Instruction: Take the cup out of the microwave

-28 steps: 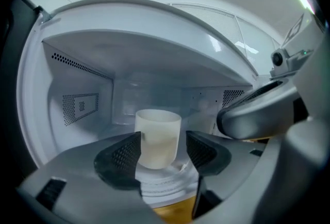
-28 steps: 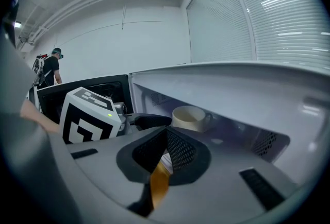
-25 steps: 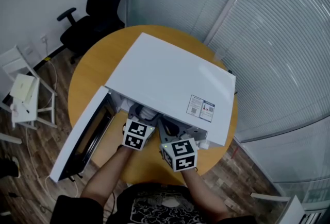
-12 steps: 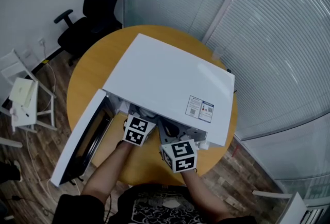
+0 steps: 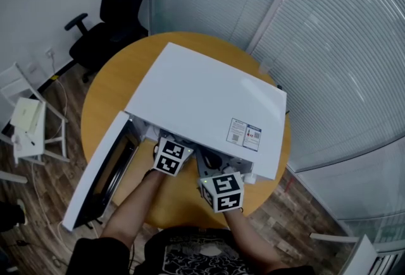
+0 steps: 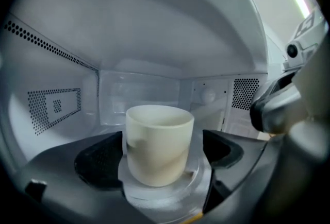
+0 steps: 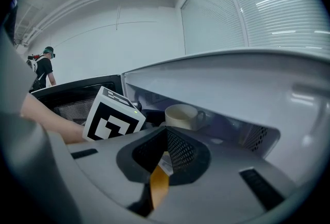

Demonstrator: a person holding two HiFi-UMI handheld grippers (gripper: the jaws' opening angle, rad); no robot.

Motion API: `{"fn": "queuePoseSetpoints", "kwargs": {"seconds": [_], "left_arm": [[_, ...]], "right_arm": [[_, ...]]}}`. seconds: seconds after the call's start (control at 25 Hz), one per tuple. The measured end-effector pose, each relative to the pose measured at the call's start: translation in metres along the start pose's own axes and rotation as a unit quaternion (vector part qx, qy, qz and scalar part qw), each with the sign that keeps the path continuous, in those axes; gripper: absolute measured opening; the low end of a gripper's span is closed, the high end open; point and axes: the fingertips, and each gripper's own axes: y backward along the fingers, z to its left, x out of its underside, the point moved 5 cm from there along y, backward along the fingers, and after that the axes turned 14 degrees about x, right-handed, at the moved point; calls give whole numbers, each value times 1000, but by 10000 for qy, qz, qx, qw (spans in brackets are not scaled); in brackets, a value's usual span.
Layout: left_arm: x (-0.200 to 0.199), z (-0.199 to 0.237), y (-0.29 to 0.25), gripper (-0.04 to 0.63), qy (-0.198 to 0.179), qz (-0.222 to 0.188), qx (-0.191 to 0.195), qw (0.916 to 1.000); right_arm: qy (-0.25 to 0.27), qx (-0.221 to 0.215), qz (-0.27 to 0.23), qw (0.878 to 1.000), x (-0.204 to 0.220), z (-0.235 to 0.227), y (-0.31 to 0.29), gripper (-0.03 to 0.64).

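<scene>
A cream cup [image 6: 157, 145] stands upright on the glass turntable [image 6: 193, 179] inside the white microwave [image 5: 209, 103]. My left gripper [image 6: 160, 158] reaches into the cavity and is open. Its jaws have just been opening, and the cup sits between the dark pads [image 6: 98, 164] with narrow gaps on both sides. From above, only its marker cube [image 5: 172, 157] shows under the oven's top edge. The right gripper [image 7: 165, 153] is shut on nothing and hangs at the oven's front right, its cube [image 5: 221, 191] nearest me. It sees the cup [image 7: 183, 116] with the handle to the right.
The microwave door [image 5: 101, 169] is swung open to the left. The oven sits on a round wooden table [image 5: 104, 90]. A black office chair [image 5: 117, 8] and a white stand [image 5: 28, 116] are beyond it, with blinds to the right. A person [image 7: 44, 68] stands far off.
The left gripper's cube has slid a little further in under the microwave's top. The right gripper has kept its place.
</scene>
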Motion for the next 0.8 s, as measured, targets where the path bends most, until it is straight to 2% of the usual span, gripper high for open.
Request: {"fn": "queuePoseSetpoints", "kwargs": {"seconds": [0.36,0.8], "left_arm": [[-5,4,-11,476,-149,89,-191,9997],[-3,13,-16,474,-237,58,-638,9977]], "right_arm": [[-38,61,-5,10000,-1,-5,2,15],[-106,172,-23,9998,1,-9,1,15]]}}
